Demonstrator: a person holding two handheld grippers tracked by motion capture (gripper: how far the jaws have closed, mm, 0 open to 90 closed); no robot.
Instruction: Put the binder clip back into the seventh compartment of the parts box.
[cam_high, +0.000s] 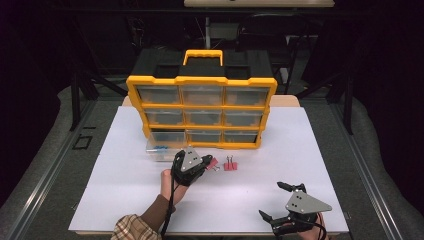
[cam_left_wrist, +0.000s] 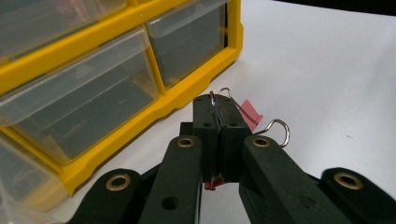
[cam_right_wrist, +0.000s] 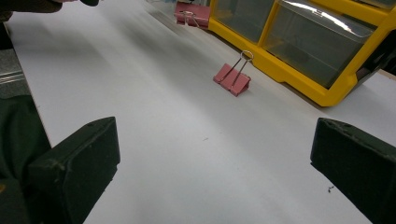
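Note:
My left gripper (cam_high: 209, 161) is shut on a pink binder clip (cam_high: 213, 163) just in front of the yellow drawer organizer (cam_high: 201, 112). In the left gripper view the closed jaws (cam_left_wrist: 218, 109) pinch the clip's wire handles (cam_left_wrist: 275, 126), and a pink corner (cam_left_wrist: 252, 112) shows past them. A second pink binder clip (cam_high: 230, 164) stands free on the white board, just right of the held one; it is seen as a clip (cam_right_wrist: 233, 79) in the right gripper view. My right gripper (cam_high: 270, 200) is open near the front right, with nothing between its jaws (cam_right_wrist: 215, 158).
The organizer has three rows of clear drawers and a handle on top. One clear drawer (cam_high: 162, 150) with small blue items lies pulled out on the board at its lower left. The white board (cam_high: 280, 165) covers the table, its front edge near my hands.

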